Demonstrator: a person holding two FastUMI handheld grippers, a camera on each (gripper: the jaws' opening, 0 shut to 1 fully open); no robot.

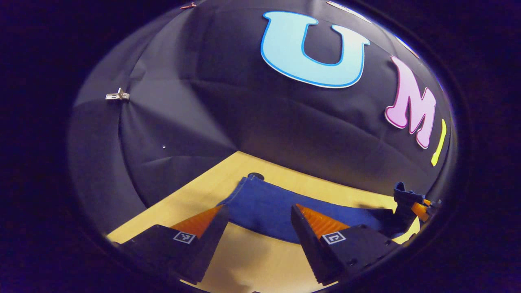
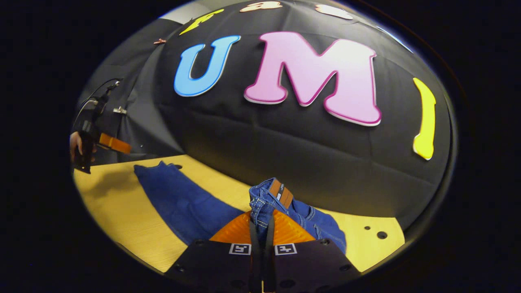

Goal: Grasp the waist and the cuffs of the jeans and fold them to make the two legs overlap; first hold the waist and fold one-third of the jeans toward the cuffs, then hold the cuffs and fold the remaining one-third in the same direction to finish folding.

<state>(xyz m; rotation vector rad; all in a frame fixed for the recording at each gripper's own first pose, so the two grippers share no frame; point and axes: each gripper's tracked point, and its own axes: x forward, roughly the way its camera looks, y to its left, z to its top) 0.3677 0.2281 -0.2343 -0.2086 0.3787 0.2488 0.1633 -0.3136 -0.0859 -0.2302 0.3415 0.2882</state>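
- The waist (image 2: 272,194) of the jeans (image 2: 183,203) is pinched by the closed right tongs (image 2: 262,219), which hide the clamped fabric.
- The left tongs (image 1: 256,213) are held apart above the tabletop (image 1: 252,260), with nothing gripped.

Booth wall (image 2: 285,162): black cloth, creased, drawn taut in folds to a small metal clip (image 1: 117,96) at one side. Worktop (image 1: 252,260): pale yellow wood-grain surface meeting the cloth at its far edge; round holes (image 2: 381,235) near one corner. Lighting: dim, with soft shadows on the wood.
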